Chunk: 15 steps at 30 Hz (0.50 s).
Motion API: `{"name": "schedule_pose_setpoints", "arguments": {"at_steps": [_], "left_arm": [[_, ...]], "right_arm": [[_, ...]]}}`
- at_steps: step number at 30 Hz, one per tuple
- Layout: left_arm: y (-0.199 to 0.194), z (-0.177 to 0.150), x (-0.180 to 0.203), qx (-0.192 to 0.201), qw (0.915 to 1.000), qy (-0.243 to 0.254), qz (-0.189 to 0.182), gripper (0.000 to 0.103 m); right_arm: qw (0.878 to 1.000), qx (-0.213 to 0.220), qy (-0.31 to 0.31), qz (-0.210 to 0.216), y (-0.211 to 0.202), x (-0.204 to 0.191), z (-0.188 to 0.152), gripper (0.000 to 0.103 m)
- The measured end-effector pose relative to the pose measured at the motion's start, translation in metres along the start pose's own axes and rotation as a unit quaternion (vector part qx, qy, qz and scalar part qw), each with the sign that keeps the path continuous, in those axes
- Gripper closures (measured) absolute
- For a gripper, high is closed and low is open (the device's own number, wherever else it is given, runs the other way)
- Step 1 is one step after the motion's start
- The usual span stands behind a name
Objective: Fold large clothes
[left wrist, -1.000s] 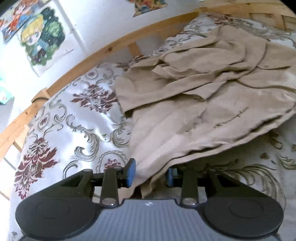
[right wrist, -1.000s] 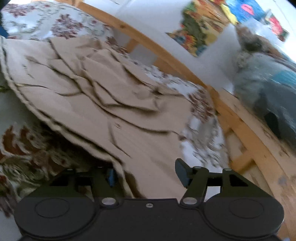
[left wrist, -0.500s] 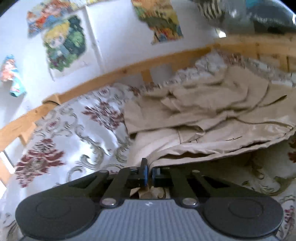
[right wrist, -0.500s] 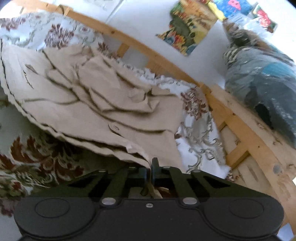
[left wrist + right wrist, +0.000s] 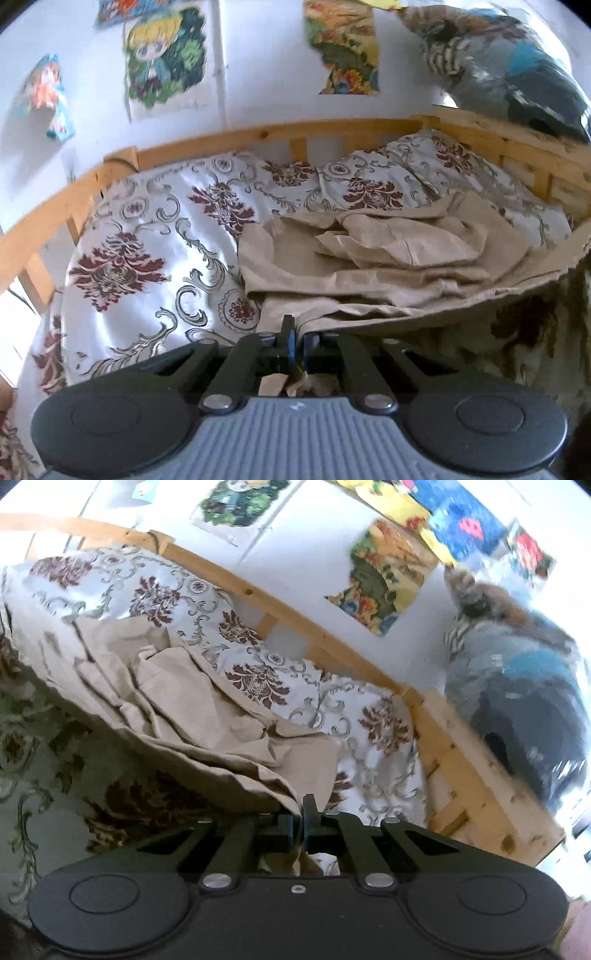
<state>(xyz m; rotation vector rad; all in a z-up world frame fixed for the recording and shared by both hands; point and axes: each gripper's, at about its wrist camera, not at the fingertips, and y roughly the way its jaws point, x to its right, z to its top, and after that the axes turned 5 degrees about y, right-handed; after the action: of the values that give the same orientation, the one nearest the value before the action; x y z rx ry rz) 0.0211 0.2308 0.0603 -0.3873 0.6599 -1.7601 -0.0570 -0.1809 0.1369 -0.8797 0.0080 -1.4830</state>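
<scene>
A beige garment [image 5: 369,266] was seen lying crumpled on a bed covered by a pale floral bedspread [image 5: 147,240], with its near hem lifted clear of the bedspread. The left gripper [image 5: 295,338] was found clamped on one corner of that hem, cloth being pinched between the blue pads and a little scrap of it showing behind them. The right gripper [image 5: 302,821] was likewise found closed tight on the opposite corner of the hem, the fabric [image 5: 207,716] rising from the bed to its fingers. Between the two grips the hem was drawn into a raised, sagging edge, and the bedspread beneath it lay in shadow. The far part of the garment remained bunched in folds near the wooden bed rail [image 5: 258,134]. Cartoon posters [image 5: 164,55] were seen on the white wall, and a bundle wrapped in plastic [image 5: 524,709] was seen by the rail.
</scene>
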Motion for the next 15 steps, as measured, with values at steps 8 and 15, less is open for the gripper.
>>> {"name": "schedule_pose_setpoints", "arguments": {"at_steps": [8,15], "left_arm": [[0.094,0.073,-0.01,-0.048,0.9969,0.055,0.03,0.1],[0.201,0.098,-0.019,-0.106,0.9921,0.056,0.036,0.1]], "right_arm": [[0.998,-0.008,0.031,-0.054,0.094,-0.003,0.032,0.098],[0.991,-0.012,0.071,-0.11,0.188,-0.008,0.032,0.073]]}}
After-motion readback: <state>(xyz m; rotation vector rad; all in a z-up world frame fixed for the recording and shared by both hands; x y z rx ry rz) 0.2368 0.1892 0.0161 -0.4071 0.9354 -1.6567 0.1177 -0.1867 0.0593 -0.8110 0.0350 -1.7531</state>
